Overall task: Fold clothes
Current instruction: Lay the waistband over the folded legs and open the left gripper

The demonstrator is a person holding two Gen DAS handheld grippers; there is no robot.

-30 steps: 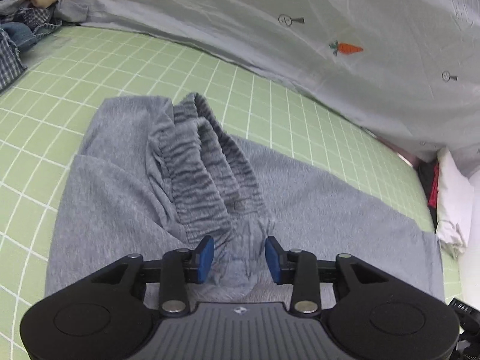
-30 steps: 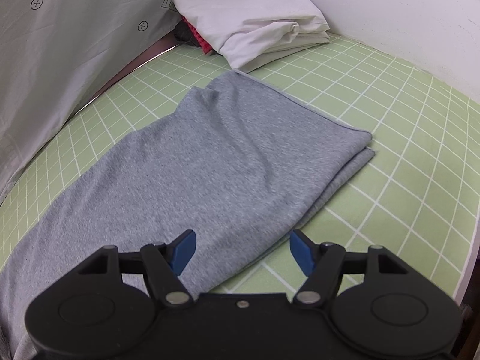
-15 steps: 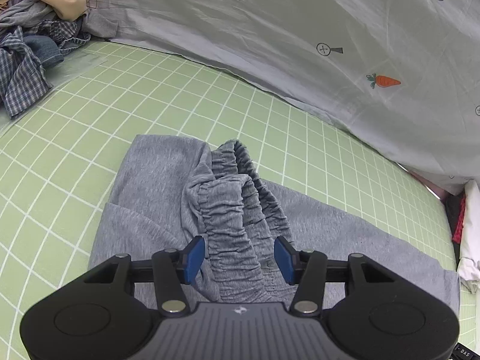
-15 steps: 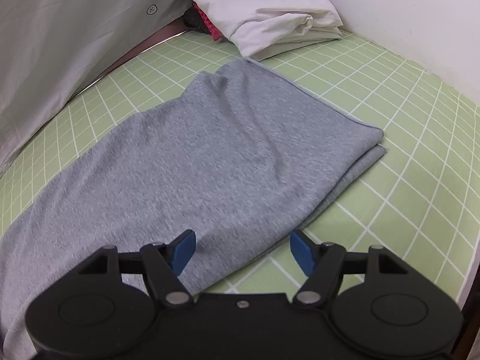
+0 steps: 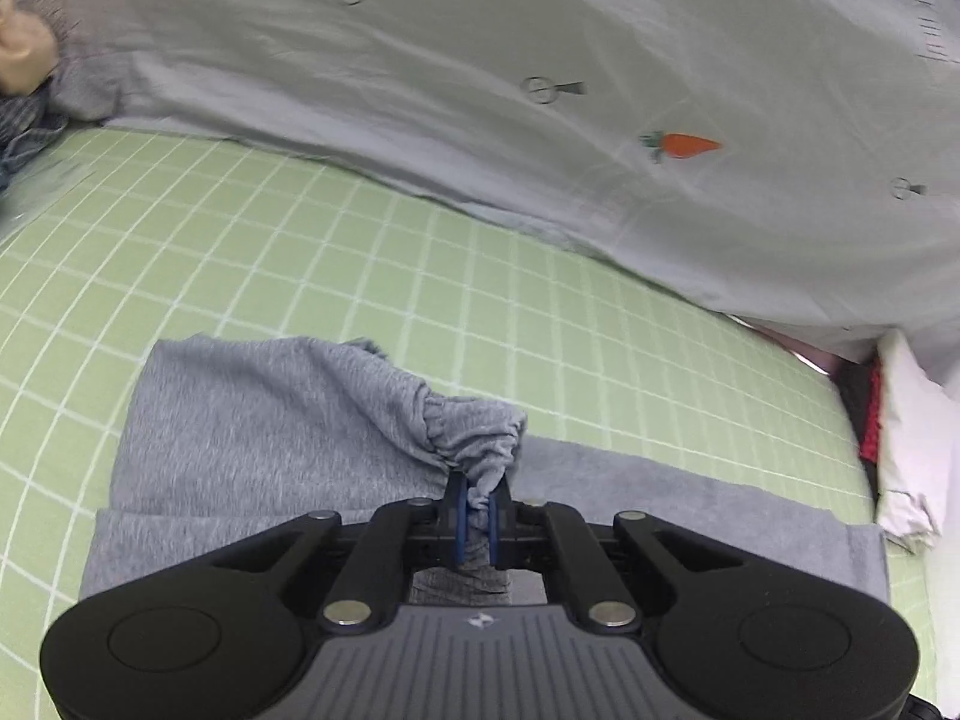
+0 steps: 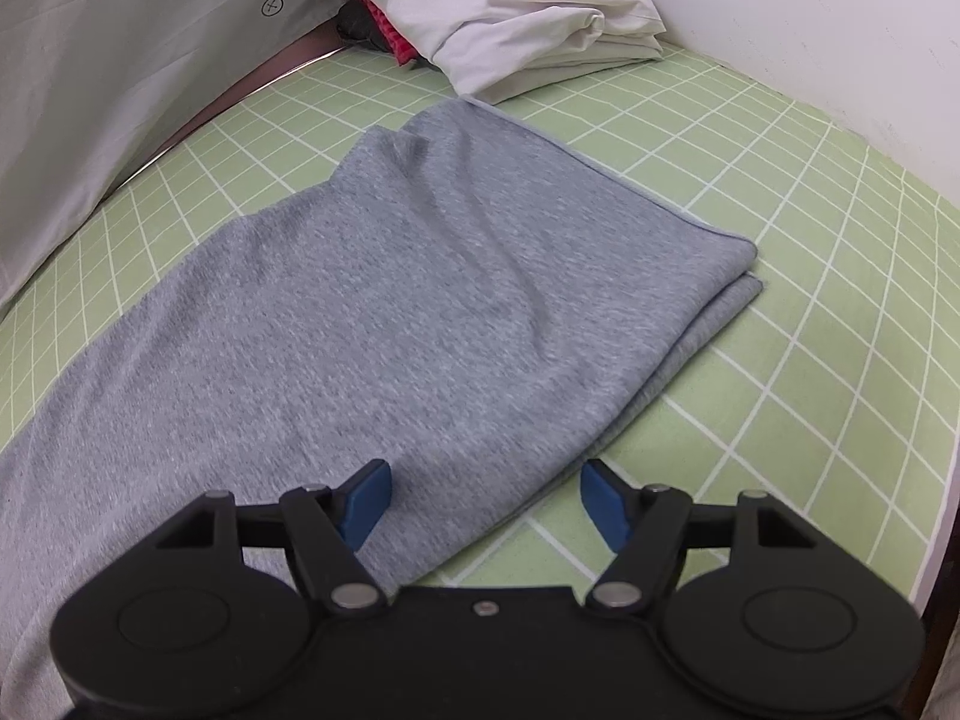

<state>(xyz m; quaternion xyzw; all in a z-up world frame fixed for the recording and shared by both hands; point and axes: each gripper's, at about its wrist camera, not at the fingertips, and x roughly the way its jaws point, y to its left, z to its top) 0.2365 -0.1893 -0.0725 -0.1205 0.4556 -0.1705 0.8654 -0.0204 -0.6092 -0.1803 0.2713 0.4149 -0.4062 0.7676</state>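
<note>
Grey sweatpants (image 5: 258,438) lie on the green gridded mat (image 5: 300,252). My left gripper (image 5: 475,510) is shut on their gathered elastic waistband (image 5: 474,432), which bunches up above the blue pads and is lifted off the mat. In the right wrist view the grey legs (image 6: 390,300) lie flat, doubled over, with the hem end toward the far right. My right gripper (image 6: 486,498) hovers open low over the near edge of the legs; the fabric edge runs between the blue fingers, which do not press on it.
A pale grey sheet with a carrot print (image 5: 681,145) hangs along the mat's far side. Folded white cloth (image 6: 504,12) over red and black items (image 6: 396,42) sits at the far corner. A heap of clothes (image 5: 24,132) lies at far left. A white wall (image 6: 810,12) bounds the right.
My left gripper's jaws closed on the waistband, which had lain between them open, and drew it up and sideways; the bunched waistband now hangs from the pads. The right gripper stayed nearly still.
</note>
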